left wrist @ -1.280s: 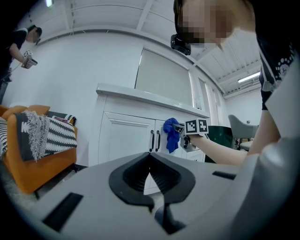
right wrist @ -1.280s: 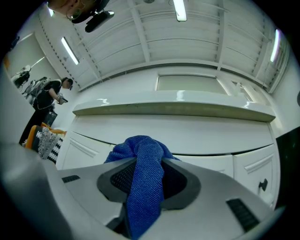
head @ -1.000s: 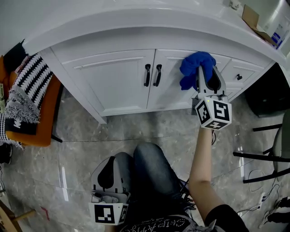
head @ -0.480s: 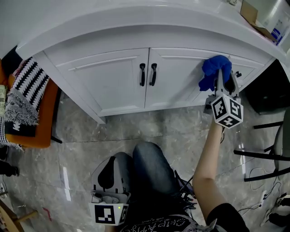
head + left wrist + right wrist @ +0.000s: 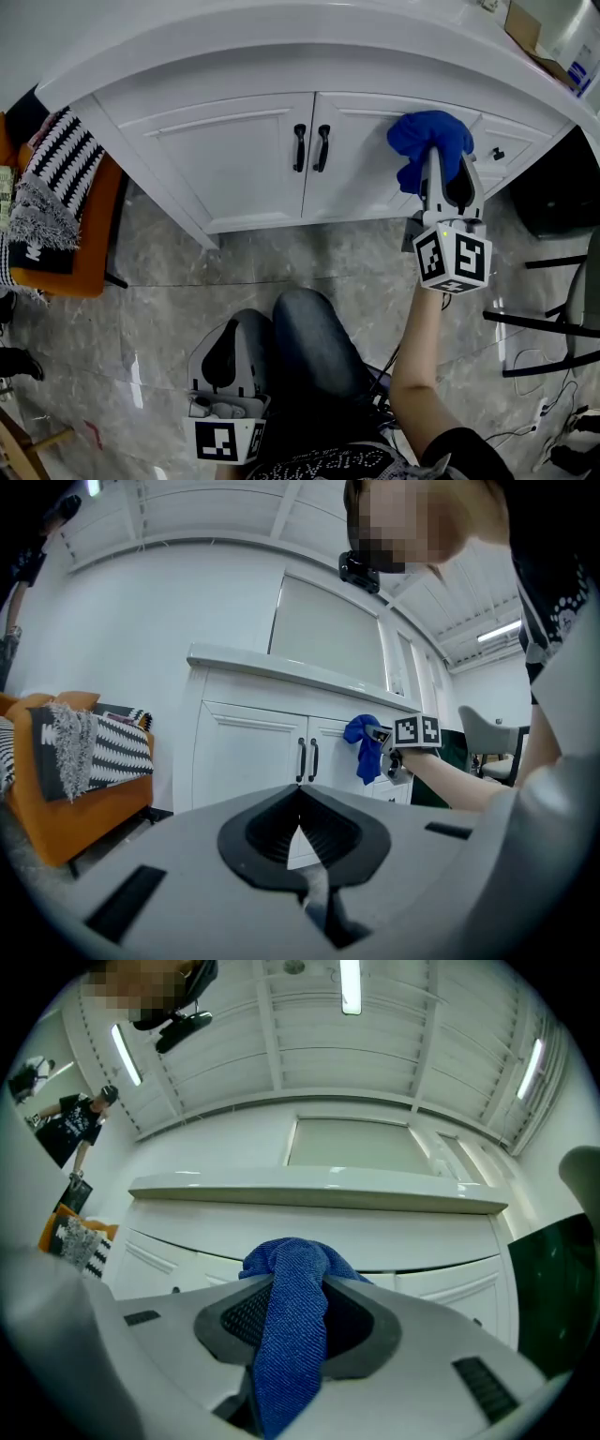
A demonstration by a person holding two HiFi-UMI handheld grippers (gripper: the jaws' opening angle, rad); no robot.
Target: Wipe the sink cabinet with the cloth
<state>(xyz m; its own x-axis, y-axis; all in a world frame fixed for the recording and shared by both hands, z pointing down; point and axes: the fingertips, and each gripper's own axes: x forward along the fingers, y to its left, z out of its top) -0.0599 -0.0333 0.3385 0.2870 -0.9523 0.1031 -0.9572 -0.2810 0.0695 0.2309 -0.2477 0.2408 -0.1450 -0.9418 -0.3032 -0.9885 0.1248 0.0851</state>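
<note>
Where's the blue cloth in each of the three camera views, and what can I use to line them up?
Head view: blue cloth upper right, against the right cabinet door, held by the right gripper.
Left gripper view: cloth just right of centre, beyond the black door handles.
Right gripper view: cloth bottom centre, filling the foreground.
Shared landmark: the white countertop edge, above the cloth in all three.

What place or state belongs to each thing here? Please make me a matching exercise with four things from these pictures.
Things:
1. blue cloth
2. left gripper
3. door handles
4. striped blanket

Places or states:
A. black, upright, at the middle of the cabinet
B. clamped in the right gripper
C. draped over an orange seat
D. held low, jaws shut, empty

Pairs: 1-B, 2-D, 3-A, 4-C
</note>
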